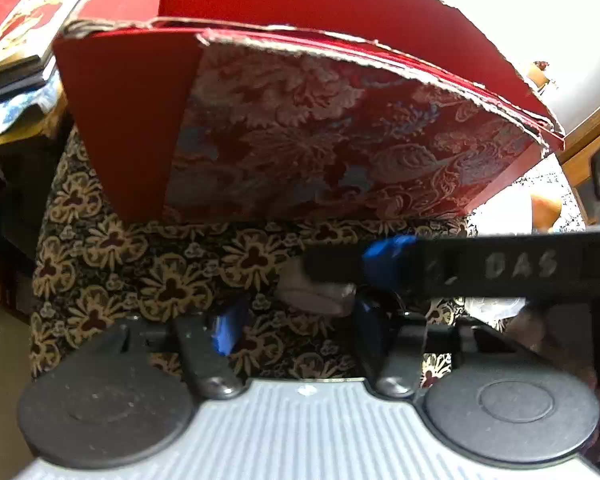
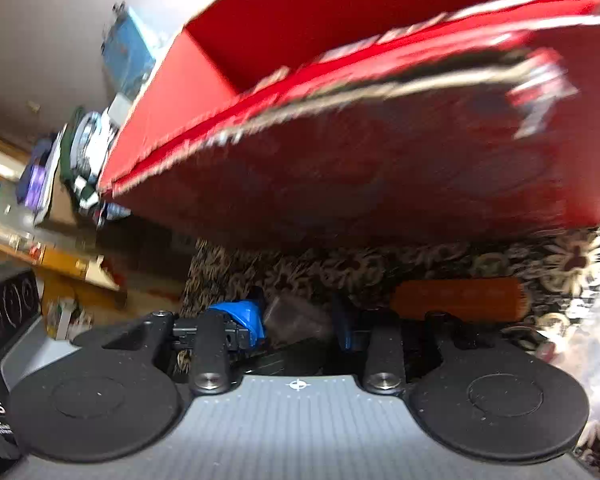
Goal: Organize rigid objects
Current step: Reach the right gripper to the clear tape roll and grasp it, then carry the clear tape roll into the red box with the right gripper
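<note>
- Your left gripper (image 1: pixel 296 320) stands part open over the floral cloth (image 1: pixel 140 272), pads clear of the pale block (image 1: pixel 312 292).
- Your right gripper (image 2: pixel 300 320) clamps that block (image 2: pixel 296 316) before the red box (image 2: pixel 380 184).

A red box (image 1: pixel 308 128) with a floral brocade front is standing open on a dark floral cloth (image 1: pixel 112 248), its torn cardboard rim facing the camera. In the near foreground the left gripper (image 1: pixel 300 320) is pointing down at the cloth, its blue-padded fingers (image 1: pixel 226 330) standing apart. A pale, blurred object (image 1: pixel 316 290) is lying between them; whether the pads are touching it is unclear. The right gripper (image 1: pixel 384 264) is reaching in from the right, a black bar marked "DAS", its blue tip just above that pale object. Far left, stacked books (image 1: pixel 16 60) are resting on a wooden surface.
</note>
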Action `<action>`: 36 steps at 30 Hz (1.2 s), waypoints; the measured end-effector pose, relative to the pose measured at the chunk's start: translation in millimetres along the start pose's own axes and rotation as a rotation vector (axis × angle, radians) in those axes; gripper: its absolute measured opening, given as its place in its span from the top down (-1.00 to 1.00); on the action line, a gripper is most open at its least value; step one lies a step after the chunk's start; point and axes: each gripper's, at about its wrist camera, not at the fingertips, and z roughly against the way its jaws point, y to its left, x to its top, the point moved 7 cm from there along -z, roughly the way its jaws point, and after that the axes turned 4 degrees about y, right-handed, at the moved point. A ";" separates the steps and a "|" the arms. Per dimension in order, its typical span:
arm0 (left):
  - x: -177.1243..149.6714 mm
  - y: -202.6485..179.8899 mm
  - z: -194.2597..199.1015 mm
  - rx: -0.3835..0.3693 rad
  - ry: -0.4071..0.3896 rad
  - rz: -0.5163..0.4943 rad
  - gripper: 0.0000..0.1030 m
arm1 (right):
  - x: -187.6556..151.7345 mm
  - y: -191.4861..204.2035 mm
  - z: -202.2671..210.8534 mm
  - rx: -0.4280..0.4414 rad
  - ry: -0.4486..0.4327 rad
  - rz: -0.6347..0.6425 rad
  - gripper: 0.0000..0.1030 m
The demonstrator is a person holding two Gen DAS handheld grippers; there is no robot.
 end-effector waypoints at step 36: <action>61.6 -103.9 104.0 -0.135 -0.257 -0.283 0.17 | 42.5 34.5 136.8 0.087 -0.369 0.087 0.66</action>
